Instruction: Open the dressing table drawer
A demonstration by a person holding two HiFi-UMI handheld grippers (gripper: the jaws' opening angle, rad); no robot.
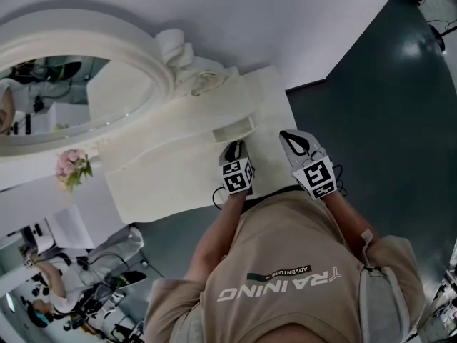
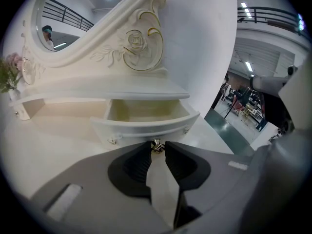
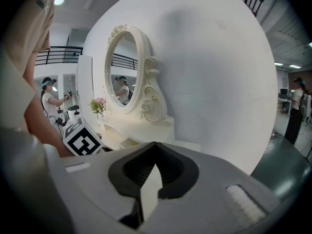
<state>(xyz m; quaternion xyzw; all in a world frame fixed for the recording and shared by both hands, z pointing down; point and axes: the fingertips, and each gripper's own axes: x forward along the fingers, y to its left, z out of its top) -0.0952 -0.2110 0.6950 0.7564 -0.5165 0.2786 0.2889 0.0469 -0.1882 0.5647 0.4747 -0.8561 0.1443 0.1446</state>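
Note:
The white dressing table (image 1: pixel 171 174) stands against the wall, and its small drawer (image 2: pixel 146 126) is pulled out, its inside showing empty. My left gripper (image 2: pixel 156 148) is at the drawer front, its jaws closed on the little metal drawer knob (image 2: pixel 156 144) at their tips. In the head view the left gripper (image 1: pixel 233 149) points at the drawer (image 1: pixel 234 129). My right gripper (image 1: pixel 292 139) hovers to the right of it near the table's end, with nothing in it. In its own view the right gripper (image 3: pixel 155 146) has its tips together, and the drawer (image 3: pixel 127 142) lies beyond.
An oval mirror (image 1: pixel 64 98) in a carved frame rises at the table's back, with pink flowers (image 1: pixel 73 166) in a vase at the left. Dark floor (image 1: pixel 371 106) lies right of the table. A person (image 3: pixel 296 106) stands far off at the right.

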